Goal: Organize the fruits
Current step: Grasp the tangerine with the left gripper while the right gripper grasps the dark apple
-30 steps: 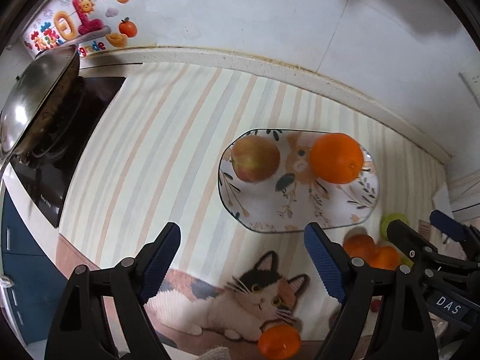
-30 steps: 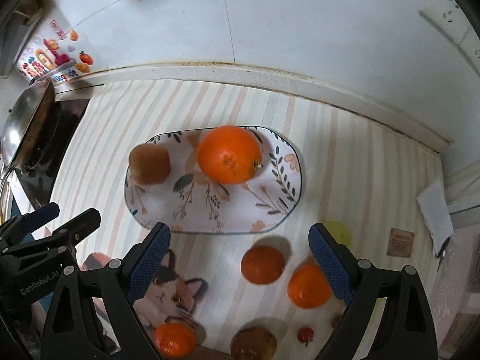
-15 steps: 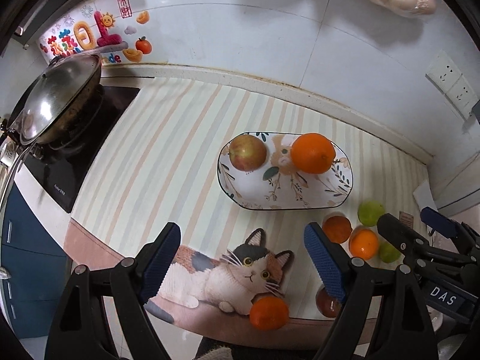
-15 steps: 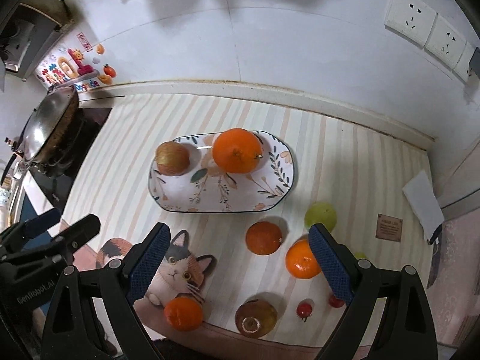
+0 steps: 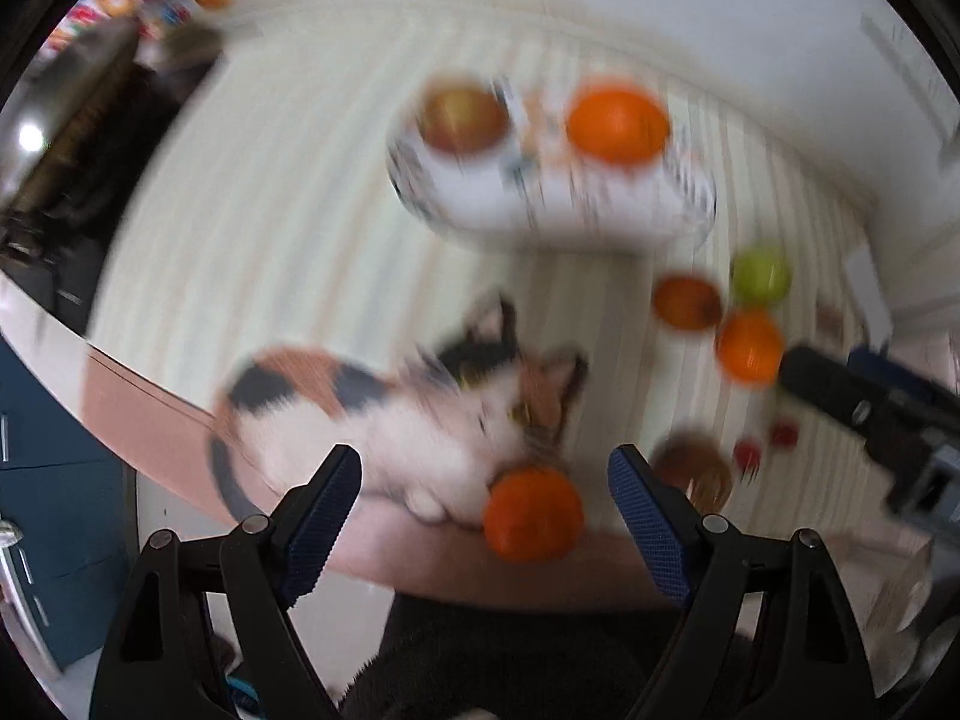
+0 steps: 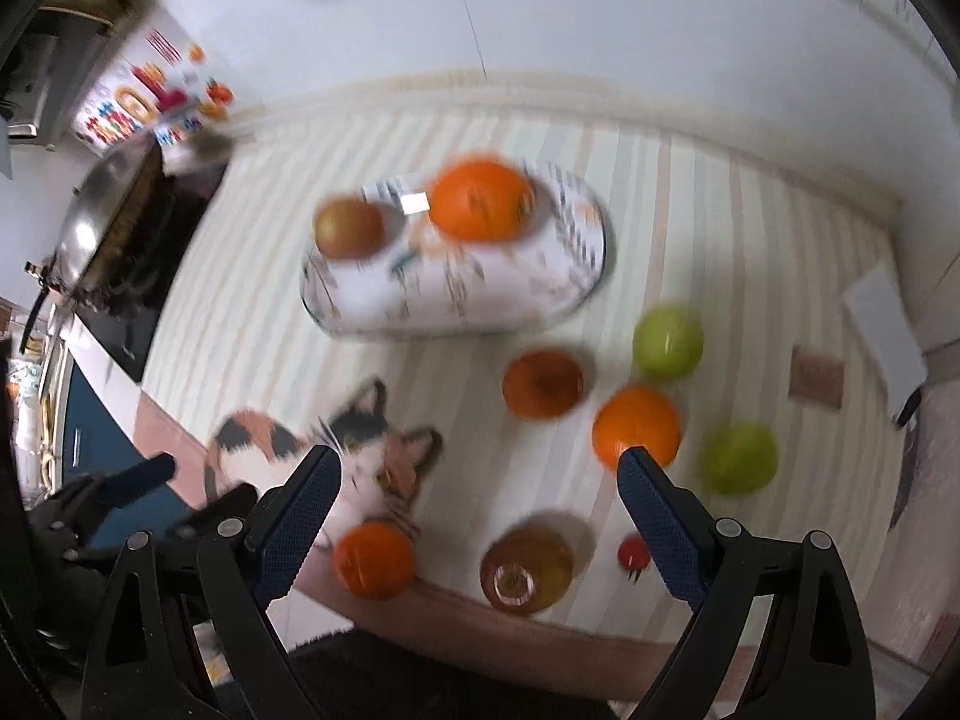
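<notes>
Overall both views are motion-blurred, yet the layout reads. The striped counter mat runs from the white tiled wall at the top of the frame to a pinkish front edge at the bottom, where a printed calico cat lies. Its widest bare stretch is the left-centre of the right wrist view, between the oval floral plate and the wok on the dark cooktop at the left edge.

On the plate sit an apple and a large orange, apart from each other. Below and right of the plate lie loose fruits: a dark orange, a bright orange, two green fruits, a brownish apple near the front edge, a small red fruit, and a mandarin right at the mat's front edge by the cat's paw.

A colourful sticker on the wall at upper left carries writing too blurred to read.

The right gripper has its blue-padded fingers spread wide, holding and touching nothing. In the left wrist view the left gripper is likewise spread wide and empty, with the mandarin showing between its fingers below.
</notes>
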The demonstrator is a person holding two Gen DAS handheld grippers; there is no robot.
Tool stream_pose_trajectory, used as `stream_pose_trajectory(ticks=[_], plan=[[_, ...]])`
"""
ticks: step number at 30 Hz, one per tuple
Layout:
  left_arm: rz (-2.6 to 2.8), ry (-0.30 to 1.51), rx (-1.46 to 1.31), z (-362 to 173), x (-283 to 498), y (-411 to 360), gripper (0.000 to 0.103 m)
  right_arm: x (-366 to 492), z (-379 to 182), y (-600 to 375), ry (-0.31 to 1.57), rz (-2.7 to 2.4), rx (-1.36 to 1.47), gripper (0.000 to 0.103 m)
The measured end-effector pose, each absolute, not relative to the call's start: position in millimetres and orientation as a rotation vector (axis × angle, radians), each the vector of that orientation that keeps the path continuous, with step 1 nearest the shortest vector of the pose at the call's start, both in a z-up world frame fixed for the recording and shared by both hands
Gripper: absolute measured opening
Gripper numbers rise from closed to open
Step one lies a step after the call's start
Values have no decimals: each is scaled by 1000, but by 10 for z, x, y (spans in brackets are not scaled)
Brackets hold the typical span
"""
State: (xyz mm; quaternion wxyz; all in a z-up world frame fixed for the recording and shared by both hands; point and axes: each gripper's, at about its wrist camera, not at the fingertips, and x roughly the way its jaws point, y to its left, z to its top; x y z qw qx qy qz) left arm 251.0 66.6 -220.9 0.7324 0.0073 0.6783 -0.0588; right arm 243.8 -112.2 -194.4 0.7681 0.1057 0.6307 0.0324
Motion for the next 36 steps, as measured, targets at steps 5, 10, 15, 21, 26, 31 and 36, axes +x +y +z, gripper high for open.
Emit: stream_pose_trajectory(ticks=[5, 10, 15, 21, 26, 31, 36], plan=[[-192, 1680, 17, -2826, 2387, 481, 84, 2372, -2418, -1233, 1475, 67, 274, 96], [-206, 1756, 63, -3231, 2352, 305, 83, 2278, -2711, -1327, 1544, 45, 293, 96], [-193, 1695, 91, -3250, 2314, 239, 63, 2221, -2893, -1358, 1591, 30, 287, 96], [-123, 1655, 93, -3195, 2438, 432, 63, 2126, -3132, -1275, 1669, 31, 244, 95], [-120, 1688, -4, -3229, 2519, 626, 64, 2064, -3380, -1188, 1731, 56, 256, 74], [-144, 1733, -66, -3328, 2539, 732, 64, 2063, -3406, -1095, 1707, 73, 236, 69], [-148, 1741, -84, -3370, 2477, 770, 65, 2093, -3429, -1014, 1704, 81, 224, 69]])
